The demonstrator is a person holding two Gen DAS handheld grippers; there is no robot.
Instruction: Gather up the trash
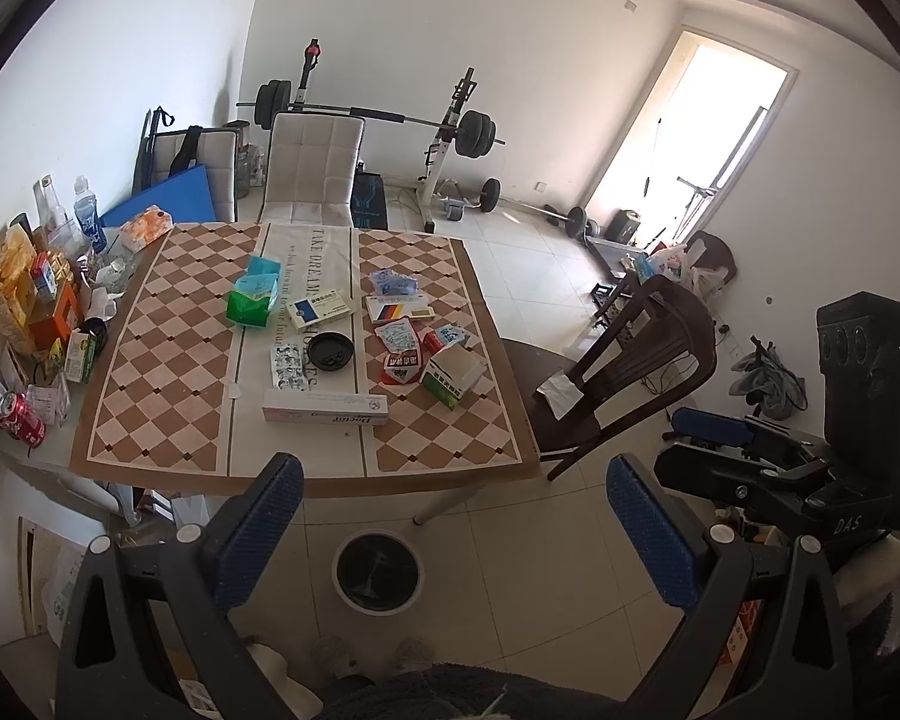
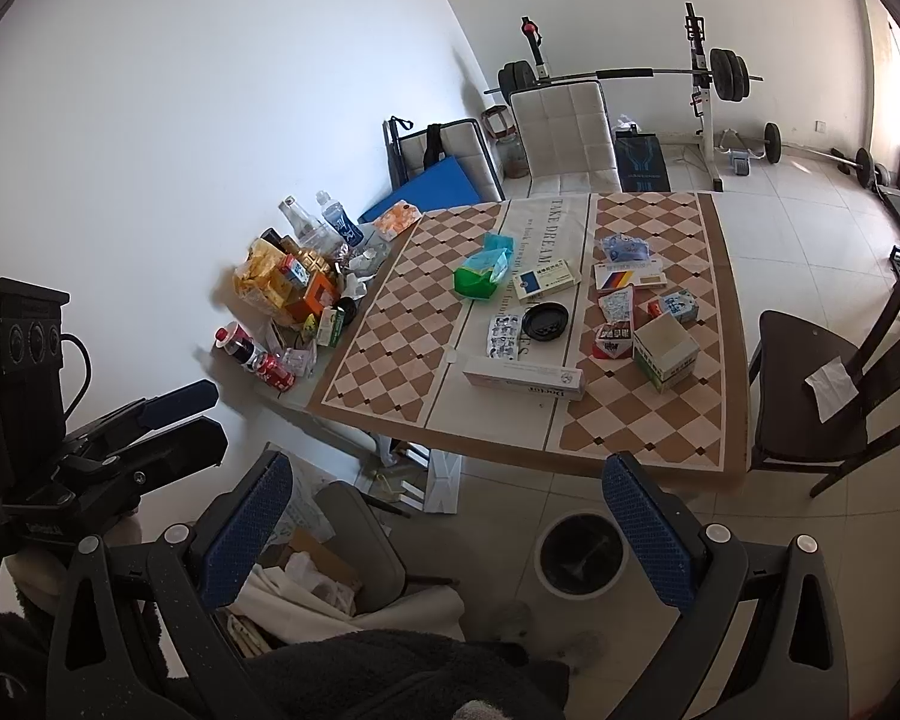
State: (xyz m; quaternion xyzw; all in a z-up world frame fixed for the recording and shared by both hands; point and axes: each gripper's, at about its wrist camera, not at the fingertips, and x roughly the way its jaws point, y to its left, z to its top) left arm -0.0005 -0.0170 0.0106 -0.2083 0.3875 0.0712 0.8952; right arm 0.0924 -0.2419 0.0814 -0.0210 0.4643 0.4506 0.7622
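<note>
Trash lies scattered on the checkered table [image 1: 150, 420] [image 2: 390, 372]: a long white toothpaste box [image 1: 324, 409] [image 2: 525, 379], an open green-white carton [image 1: 453, 376] [image 2: 666, 353], a black lid [image 1: 330, 351] [image 2: 545, 320], a blister pack [image 1: 287, 366] [image 2: 503, 336], green and teal bags [image 1: 252, 300] [image 2: 480, 273], medicine boxes [image 1: 321, 307] [image 2: 546, 278] and small wrappers [image 1: 399, 354]. A round white bin with a black liner [image 1: 378, 570] [image 2: 582, 555] stands on the floor before the table. My left gripper [image 1: 456, 516] and right gripper [image 2: 450, 516] hang open and empty, back from the table's near edge.
Bottles, cans and snack packs [image 1: 30, 312] [image 2: 288, 294] crowd the table's left side by the wall. A dark wooden chair [image 1: 618, 372] [image 2: 822, 396] stands at the right, a white chair [image 1: 312, 174] [image 2: 564, 138] behind. A barbell rack [image 1: 450, 132] lines the far wall.
</note>
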